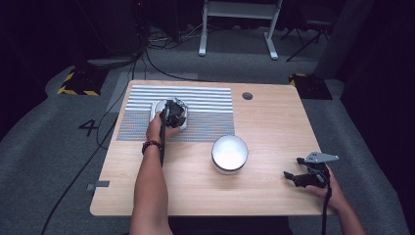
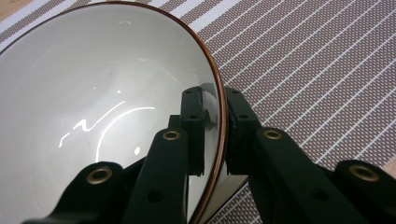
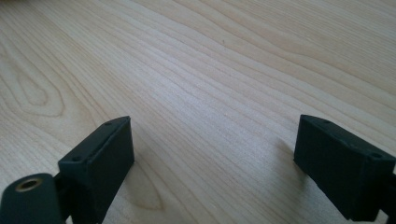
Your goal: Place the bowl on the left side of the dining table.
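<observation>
Left gripper [image 2: 223, 116] clamped on the rim of a white, brown-edged bowl [image 2: 93, 93], one jaw inside, one outside. That bowl [image 1: 161, 108] sits on the striped placemat [image 1: 205, 105], far-left part of the tabletop [image 1: 274, 122]. Second white bowl [image 1: 229, 153] on bare wood, just off the mat's near edge. Right gripper [image 3: 212, 154] near the tabletop's right edge, well apart from both, jaws wide apart, nothing between them.

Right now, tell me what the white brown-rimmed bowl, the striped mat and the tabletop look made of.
White brown-rimmed bowl: likely glazed ceramic, with sharp glossy highlights.
Grey-and-white striped mat: apparently woven vinyl or fabric, showing a dotted weave.
Pale tabletop: matte wood or wood-look laminate, with visible grain.
</observation>
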Demonstrator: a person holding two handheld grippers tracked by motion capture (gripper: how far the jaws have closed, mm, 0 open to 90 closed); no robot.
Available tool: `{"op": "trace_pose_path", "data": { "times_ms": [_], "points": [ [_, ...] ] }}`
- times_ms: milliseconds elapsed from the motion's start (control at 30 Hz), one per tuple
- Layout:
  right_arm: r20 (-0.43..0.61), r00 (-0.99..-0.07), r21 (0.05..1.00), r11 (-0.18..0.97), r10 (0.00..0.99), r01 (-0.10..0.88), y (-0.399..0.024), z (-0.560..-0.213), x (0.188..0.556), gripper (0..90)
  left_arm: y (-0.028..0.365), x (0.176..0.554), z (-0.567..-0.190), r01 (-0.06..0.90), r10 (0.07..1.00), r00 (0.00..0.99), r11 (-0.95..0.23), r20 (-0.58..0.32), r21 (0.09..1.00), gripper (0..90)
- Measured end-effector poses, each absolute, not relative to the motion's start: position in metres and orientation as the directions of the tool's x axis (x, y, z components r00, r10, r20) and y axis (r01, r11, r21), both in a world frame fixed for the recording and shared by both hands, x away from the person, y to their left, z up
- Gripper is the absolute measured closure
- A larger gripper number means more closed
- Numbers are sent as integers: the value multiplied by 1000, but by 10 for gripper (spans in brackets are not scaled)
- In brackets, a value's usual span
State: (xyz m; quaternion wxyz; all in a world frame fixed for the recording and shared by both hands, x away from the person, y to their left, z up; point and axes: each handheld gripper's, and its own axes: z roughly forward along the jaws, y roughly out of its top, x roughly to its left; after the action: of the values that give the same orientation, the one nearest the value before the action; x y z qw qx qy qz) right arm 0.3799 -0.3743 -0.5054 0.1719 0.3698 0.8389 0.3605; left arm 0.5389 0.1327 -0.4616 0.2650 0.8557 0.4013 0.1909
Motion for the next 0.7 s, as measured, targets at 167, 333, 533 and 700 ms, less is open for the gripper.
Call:
{"op": "trace_pose_path", "data": {
  "times_ms": [167, 333, 533, 700],
  "points": [
    [-22, -667, 732, 467, 744, 497, -374, -505, 380, 121, 133, 538, -463, 595, 792, 602, -528, 99, 607, 798],
    [-22, -668, 732, 467, 744, 496, -374, -505, 380, 121, 133, 538, -464, 593, 796, 598, -520, 96, 615, 796],
    [-22, -667, 732, 466, 744, 497, -374, -505, 380, 121, 134, 538, -464, 599, 798, 597, -510, 80, 618, 794],
    [-22, -668, 732, 467, 744, 496, -374, -505, 380, 121, 134, 539, -463, 596, 798, 596, -510, 82, 620, 760]
  ]
}}
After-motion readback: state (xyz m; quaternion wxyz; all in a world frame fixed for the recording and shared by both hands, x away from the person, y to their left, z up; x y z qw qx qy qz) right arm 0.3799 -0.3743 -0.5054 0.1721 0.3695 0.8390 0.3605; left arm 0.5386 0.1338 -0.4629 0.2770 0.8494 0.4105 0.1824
